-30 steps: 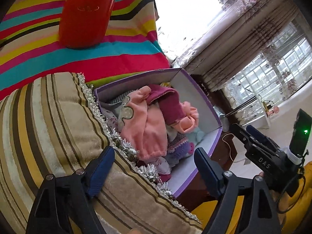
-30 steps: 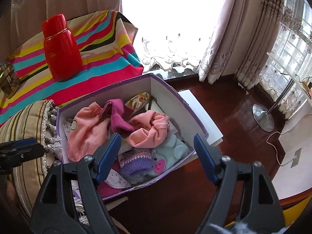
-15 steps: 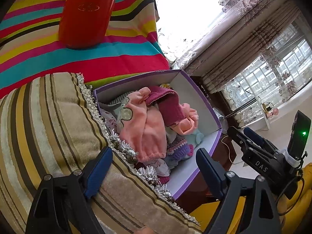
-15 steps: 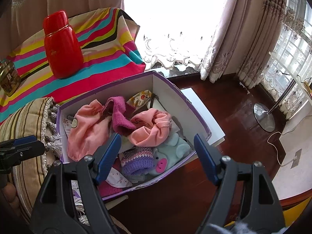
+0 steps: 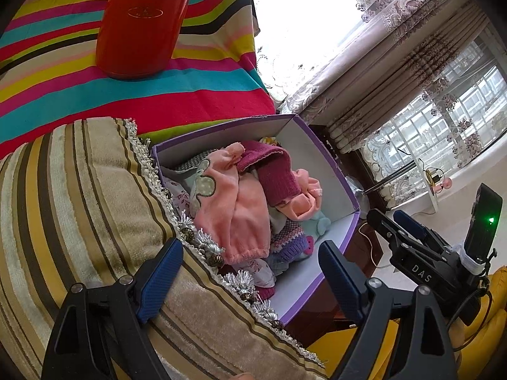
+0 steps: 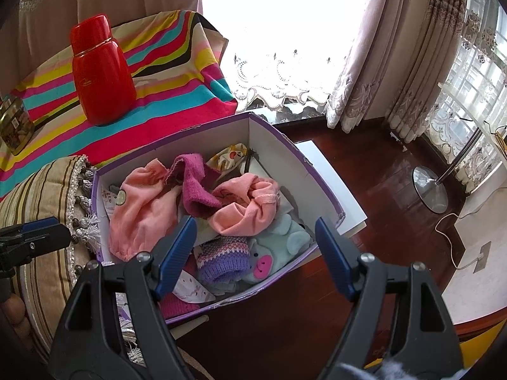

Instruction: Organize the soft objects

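Pink fleece garments (image 6: 142, 212), a magenta knit (image 6: 196, 190) and a purple striped hat (image 6: 221, 258) are lying heaped in a purple-edged box (image 6: 320, 183) beside a striped cushion (image 5: 79, 205), while the left gripper (image 5: 250, 278) and right gripper (image 6: 255, 253) are hovering wide apart, gripping nothing.

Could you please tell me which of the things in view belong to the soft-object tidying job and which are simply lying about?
Part of the job:
- purple box
- pink garment
- magenta knit
- purple knitted hat
- mint plush toy
- left gripper and right gripper, both open and empty

Just lying about:
- red flask
- striped cloth
- fringed cushion
- lamp base
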`<state>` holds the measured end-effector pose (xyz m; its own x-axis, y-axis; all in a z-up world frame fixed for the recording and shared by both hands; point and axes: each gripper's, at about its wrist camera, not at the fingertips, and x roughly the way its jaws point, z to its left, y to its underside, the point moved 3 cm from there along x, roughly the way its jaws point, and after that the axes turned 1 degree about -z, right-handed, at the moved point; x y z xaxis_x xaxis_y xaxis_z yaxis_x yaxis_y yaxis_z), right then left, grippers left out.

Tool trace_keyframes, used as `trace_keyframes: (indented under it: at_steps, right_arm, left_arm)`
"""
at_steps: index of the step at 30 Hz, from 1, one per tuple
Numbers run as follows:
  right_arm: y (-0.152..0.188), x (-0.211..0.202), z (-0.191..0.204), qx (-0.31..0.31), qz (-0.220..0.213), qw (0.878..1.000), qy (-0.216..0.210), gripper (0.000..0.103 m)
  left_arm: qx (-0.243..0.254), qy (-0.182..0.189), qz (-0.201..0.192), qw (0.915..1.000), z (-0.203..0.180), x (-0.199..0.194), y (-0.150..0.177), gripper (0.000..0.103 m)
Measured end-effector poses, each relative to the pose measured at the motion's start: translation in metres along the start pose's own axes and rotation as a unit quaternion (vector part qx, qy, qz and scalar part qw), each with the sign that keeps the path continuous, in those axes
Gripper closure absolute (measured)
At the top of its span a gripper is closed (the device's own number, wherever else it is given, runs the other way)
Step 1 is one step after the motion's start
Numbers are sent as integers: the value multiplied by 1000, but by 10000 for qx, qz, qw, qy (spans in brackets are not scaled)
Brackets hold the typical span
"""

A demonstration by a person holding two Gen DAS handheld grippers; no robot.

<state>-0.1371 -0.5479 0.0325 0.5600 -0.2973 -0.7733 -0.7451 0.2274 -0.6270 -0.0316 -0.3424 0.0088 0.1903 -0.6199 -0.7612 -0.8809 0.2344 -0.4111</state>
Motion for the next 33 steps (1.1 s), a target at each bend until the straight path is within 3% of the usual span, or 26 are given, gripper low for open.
trace_keyframes:
  at_steps: [33]
  right_arm:
    - [2,3,-2,-5,33,10000,-9,23]
  left_arm:
    - [5,5,-1,10000,0,0,0,15]
